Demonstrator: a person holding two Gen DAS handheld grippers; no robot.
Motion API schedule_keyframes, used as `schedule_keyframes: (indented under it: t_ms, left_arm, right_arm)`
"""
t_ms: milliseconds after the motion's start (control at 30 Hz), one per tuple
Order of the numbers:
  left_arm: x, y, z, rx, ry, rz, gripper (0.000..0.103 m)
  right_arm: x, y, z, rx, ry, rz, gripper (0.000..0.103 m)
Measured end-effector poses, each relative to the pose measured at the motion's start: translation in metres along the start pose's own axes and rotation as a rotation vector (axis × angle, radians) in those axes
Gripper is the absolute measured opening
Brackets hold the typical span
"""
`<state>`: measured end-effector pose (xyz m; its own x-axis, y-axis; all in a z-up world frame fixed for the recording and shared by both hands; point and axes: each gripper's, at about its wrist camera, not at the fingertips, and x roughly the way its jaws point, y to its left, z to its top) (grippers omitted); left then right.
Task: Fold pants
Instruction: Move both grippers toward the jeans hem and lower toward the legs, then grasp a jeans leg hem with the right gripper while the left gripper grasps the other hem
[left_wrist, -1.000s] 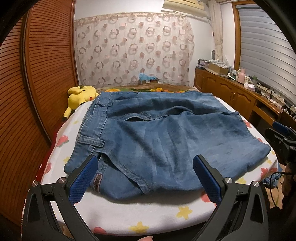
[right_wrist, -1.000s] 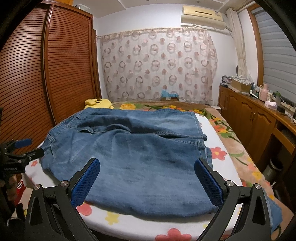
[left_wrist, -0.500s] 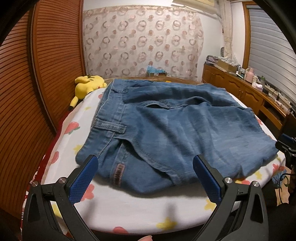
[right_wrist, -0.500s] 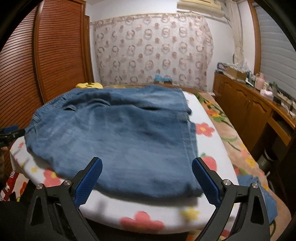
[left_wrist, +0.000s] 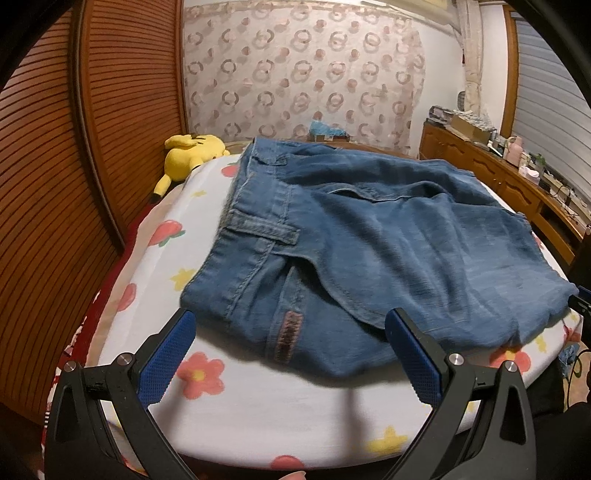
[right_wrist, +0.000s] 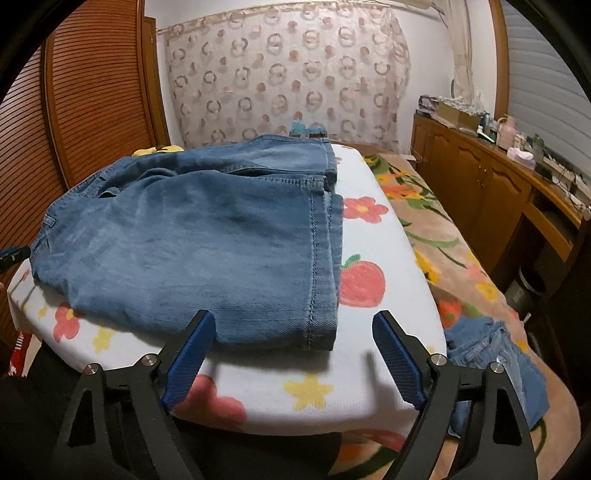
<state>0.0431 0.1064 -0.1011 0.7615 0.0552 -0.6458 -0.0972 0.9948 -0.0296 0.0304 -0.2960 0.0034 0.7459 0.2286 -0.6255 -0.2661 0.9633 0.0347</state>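
Denim pants (left_wrist: 369, 236) lie folded on the floral-padded tabletop (left_wrist: 266, 406), waistband left, hems right. Left tool (left_wrist: 291, 336) and right tool (right_wrist: 293, 339) both gape apart, empty, at the near edge. Likely heavy, limp, grippy cloth; pinch the thick waistband and hem corners.

The folded blue pants (right_wrist: 207, 236) lie flat on a padded surface (right_wrist: 376, 258) covered in a white cloth with flowers and a peach, their hemmed end at its near edge. The right claw (right_wrist: 293, 332) hangs spread wide just off that edge, empty, its blue fingers (right_wrist: 190, 350) either side of the hem corner. More denim (right_wrist: 491, 354) lies crumpled on the bed beyond the surface's right edge.
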Motion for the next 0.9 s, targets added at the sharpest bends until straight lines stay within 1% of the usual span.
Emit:
schedule_keyframes:
  t_ms: [133, 167, 200, 267, 300, 333, 367, 400, 433, 467, 533, 667, 733, 800, 833, 900]
  left_arm:
    - [0.003, 0.012, 0.000, -0.011, 0.007, 0.022, 0.102]
    - [0.004, 0.015, 0.000, -0.015, 0.008, 0.027, 0.102]
    - [0.005, 0.020, 0.000, -0.019, 0.010, 0.037, 0.102]
    - [0.006, 0.028, -0.001, -0.026, 0.011, 0.054, 0.102]
    - [0.006, 0.032, -0.001, -0.030, 0.013, 0.056, 0.102]
    - [0.008, 0.036, -0.001, -0.036, 0.016, 0.056, 0.102]
    - [0.009, 0.039, -0.001, -0.040, 0.017, 0.055, 0.102]
    - [0.009, 0.043, -0.001, -0.047, 0.018, 0.053, 0.102]
    - [0.010, 0.046, -0.002, -0.051, 0.019, 0.051, 0.102]
    - [0.011, 0.048, -0.001, -0.054, 0.019, 0.048, 0.100]
    - [0.014, 0.053, 0.000, -0.059, 0.024, 0.040, 0.096]
    - [0.022, 0.059, 0.003, -0.068, 0.029, 0.021, 0.095]
    - [0.025, 0.061, 0.005, -0.065, 0.031, 0.023, 0.095]
    - [0.030, 0.063, 0.006, -0.066, 0.040, 0.021, 0.089]
    - [0.033, 0.065, 0.006, -0.071, 0.048, 0.021, 0.084]
    - [0.037, 0.068, 0.006, -0.084, 0.060, 0.004, 0.082]
  right_arm:
    - [0.003, 0.003, 0.001, 0.013, 0.009, 0.021, 0.080]
    - [0.002, 0.006, 0.001, 0.008, 0.014, 0.023, 0.075]
    - [0.003, 0.005, 0.000, 0.007, 0.016, 0.028, 0.069]
    - [-0.001, 0.006, -0.001, 0.007, 0.017, 0.046, 0.061]
    - [-0.001, 0.004, -0.004, 0.007, 0.009, 0.041, 0.054]
    - [-0.002, 0.002, -0.005, 0.006, 0.005, 0.043, 0.048]
    - [-0.004, 0.002, -0.005, 0.005, 0.003, 0.047, 0.035]
    - [0.000, -0.007, -0.005, 0.006, -0.003, 0.047, 0.028]
    - [0.000, -0.010, -0.008, 0.004, -0.009, 0.054, 0.026]
    - [-0.003, -0.010, -0.008, -0.001, -0.014, 0.057, 0.021]
    - [0.000, -0.014, -0.006, -0.004, -0.042, 0.044, 0.019]
    - [-0.002, -0.023, -0.001, 0.020, -0.091, 0.041, 0.016]
    - [-0.002, -0.025, 0.002, 0.035, -0.089, 0.058, 0.016]
    - [-0.002, -0.026, 0.001, 0.038, -0.084, 0.060, 0.016]
    - [-0.001, -0.026, 0.000, 0.035, -0.082, 0.056, 0.016]
    - [0.001, -0.026, -0.003, 0.035, -0.072, 0.054, 0.016]
